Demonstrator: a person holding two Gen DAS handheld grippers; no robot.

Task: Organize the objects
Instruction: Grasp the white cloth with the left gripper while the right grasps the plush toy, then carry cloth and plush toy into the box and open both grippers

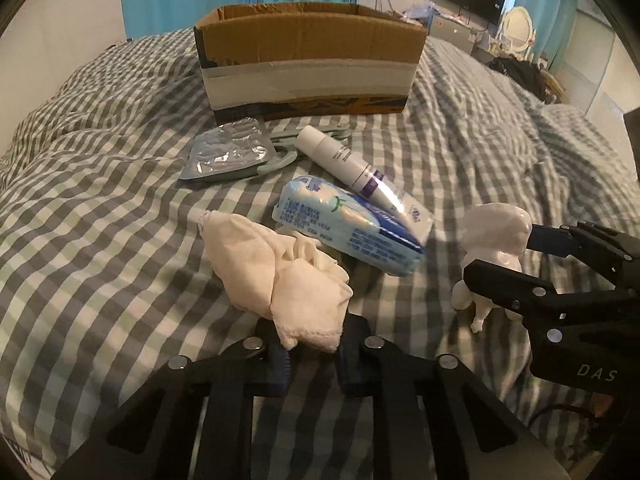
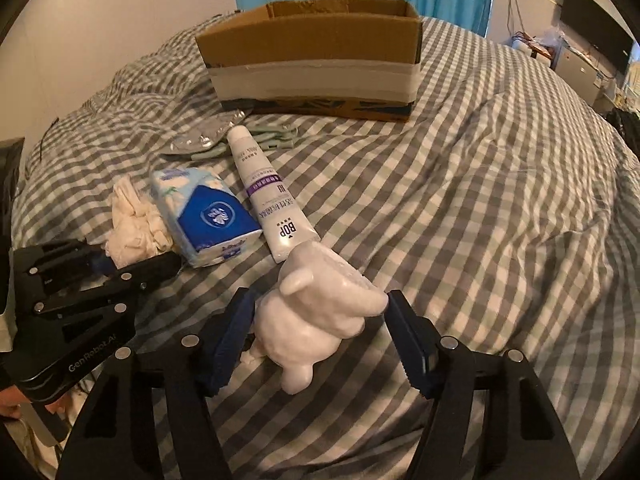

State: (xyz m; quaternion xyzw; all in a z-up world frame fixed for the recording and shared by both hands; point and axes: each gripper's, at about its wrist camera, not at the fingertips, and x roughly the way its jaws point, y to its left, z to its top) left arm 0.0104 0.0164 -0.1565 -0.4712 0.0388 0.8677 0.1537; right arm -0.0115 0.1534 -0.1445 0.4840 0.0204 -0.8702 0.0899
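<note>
On the checked bed lie a white cloth (image 1: 276,276), a blue tissue pack (image 1: 352,224), a white tube (image 1: 352,164) and a foil blister pack (image 1: 228,152) over pale green hangers (image 1: 280,148). My left gripper (image 1: 310,350) is shut on the near end of the cloth. My right gripper (image 2: 320,332) is closed on a white animal figurine (image 2: 320,312), touching it on both sides; it also shows in the left wrist view (image 1: 496,252). An open cardboard box (image 1: 308,56) stands behind the objects.
The box (image 2: 316,64) sits at the far middle of the bed. The duvet (image 2: 500,200) is rumpled, with wide bare fabric to the right. A wall is at the left; a desk, monitor and mirror stand far right.
</note>
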